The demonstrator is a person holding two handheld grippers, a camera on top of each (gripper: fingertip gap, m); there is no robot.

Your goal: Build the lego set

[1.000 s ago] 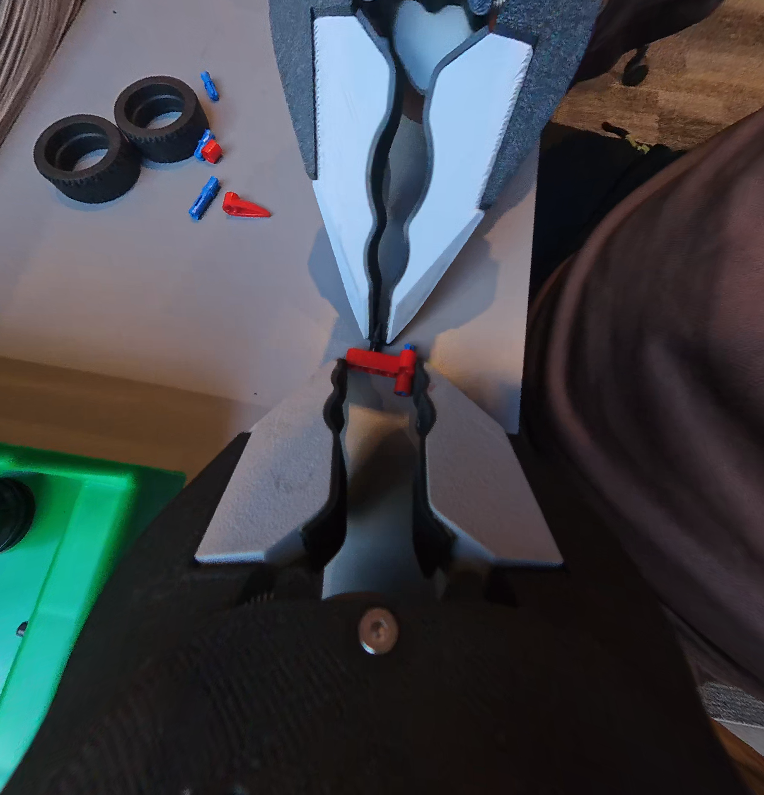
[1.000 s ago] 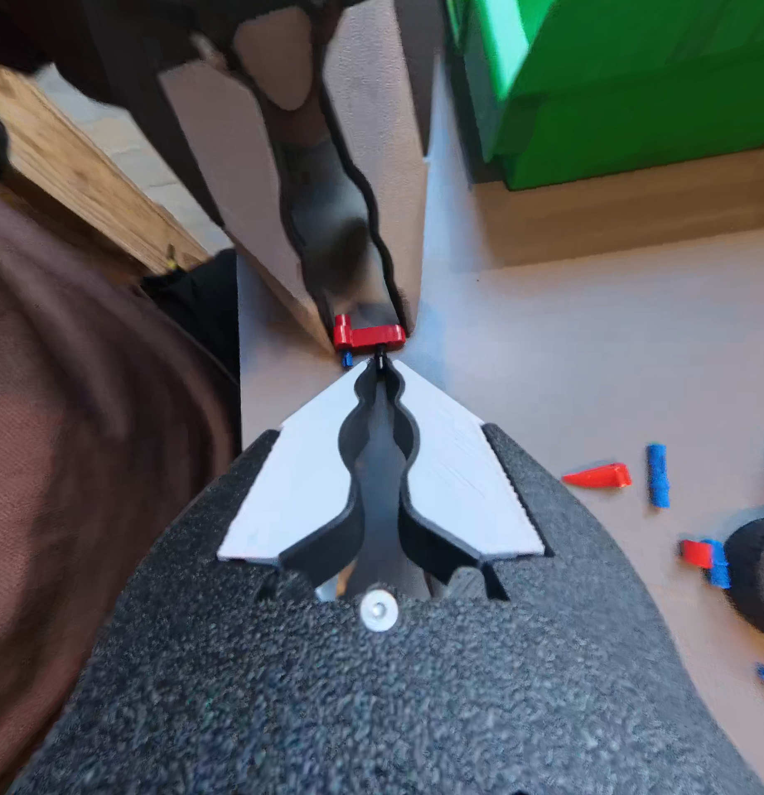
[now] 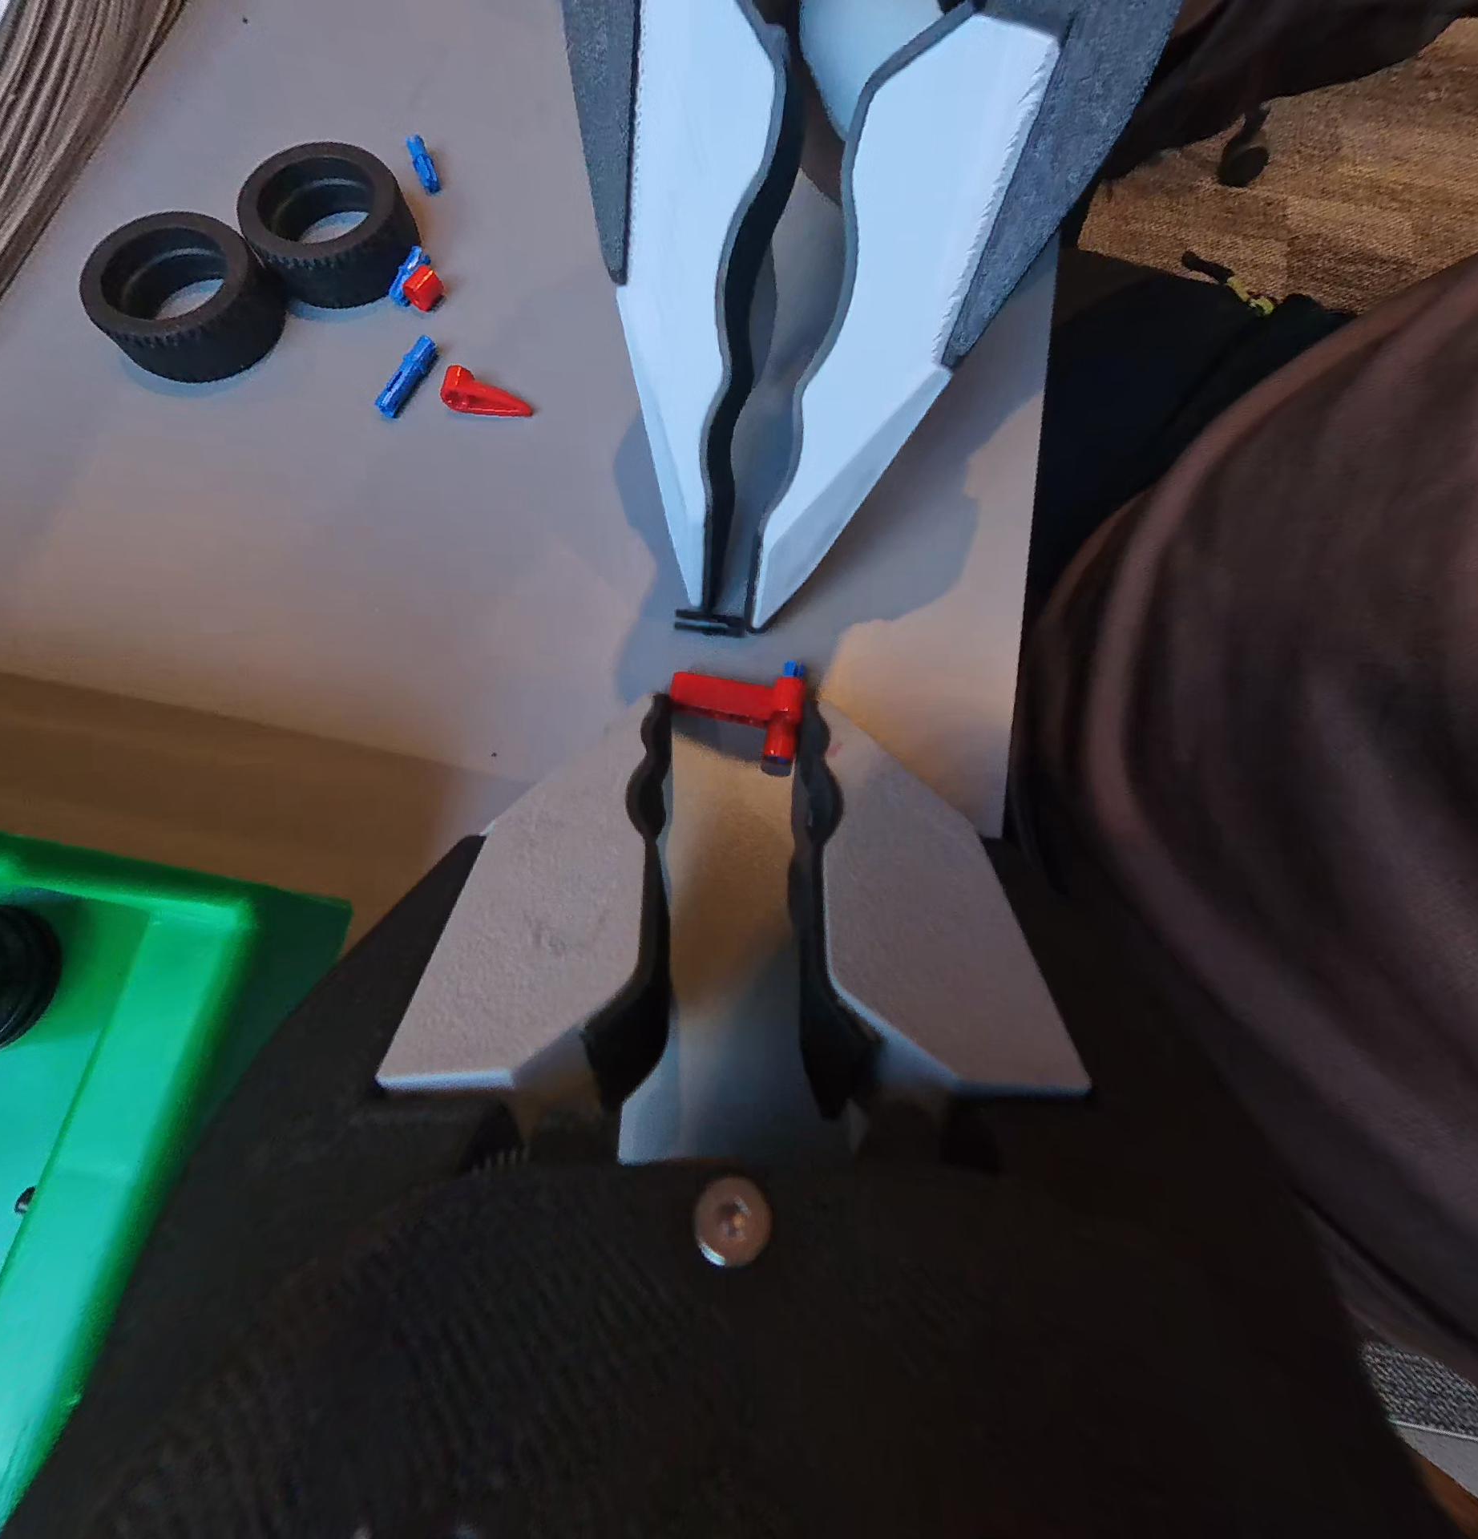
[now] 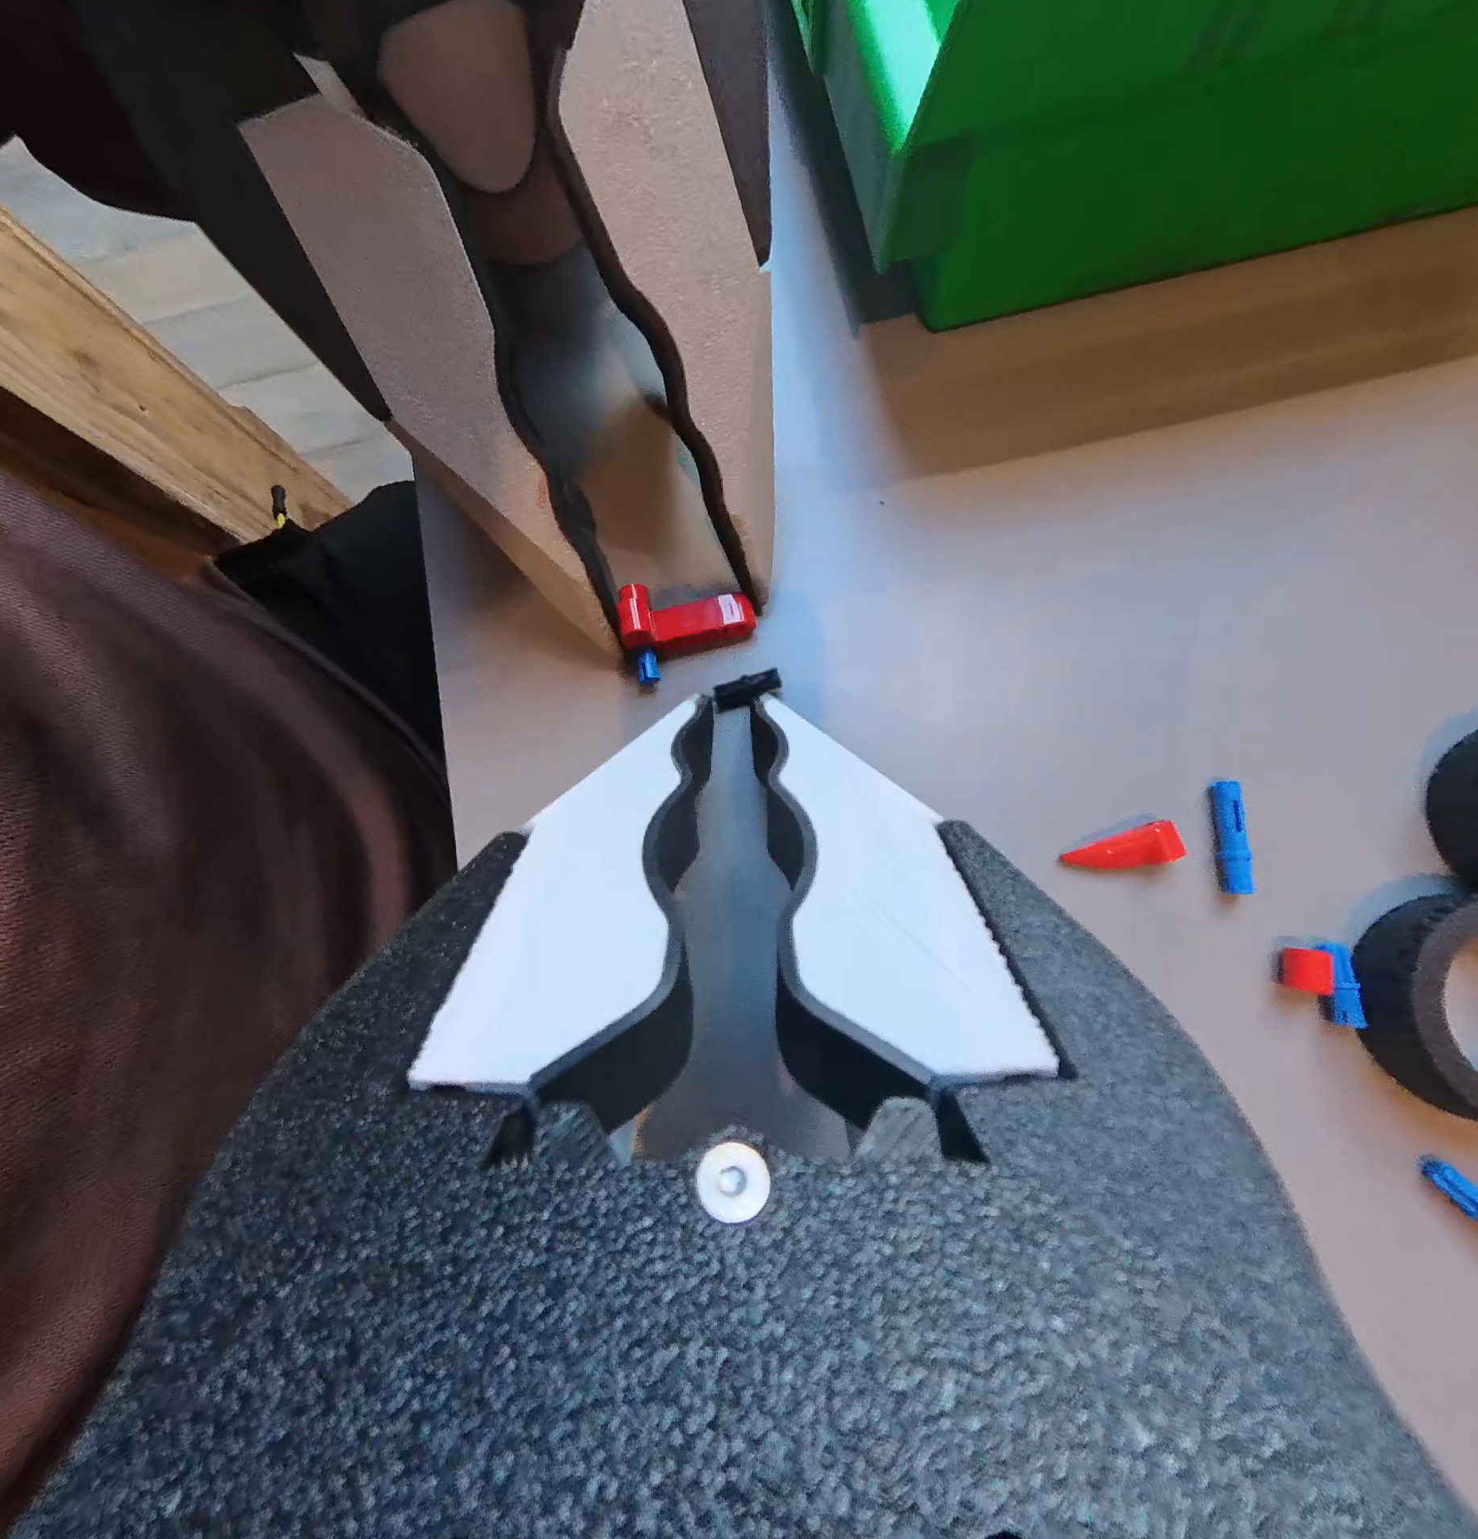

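My left gripper [image 3: 734, 718] is shut on a red L-shaped lego piece [image 3: 731, 698], held crosswise between its fingertips just above the grey mat. A blue pin [image 3: 792, 669] sticks out of the piece's right end. My right gripper [image 3: 713, 612] faces it from the far side and is shut on a small black pin [image 3: 706, 622], with a short gap to the red piece. In the right wrist view my right gripper [image 4: 736, 706] holds the black pin [image 4: 746, 687] at its tips, just short of the red piece [image 4: 687, 620], its blue pin [image 4: 648, 666] and the left gripper [image 4: 686, 604].
Two black tyres [image 3: 182, 296] [image 3: 328, 221] lie far left on the mat, with loose blue pins [image 3: 404, 376] and small red pieces [image 3: 482, 393] beside them. A green bin [image 3: 136, 999] stands near left. A person's brown clothing [image 3: 1260, 749] fills the right side. Both grippers' tips are close together, under 4 cm apart.
My right gripper has drawn back from the red piece with the black pin; a gap now shows where they met. The left gripper still holds the red piece.
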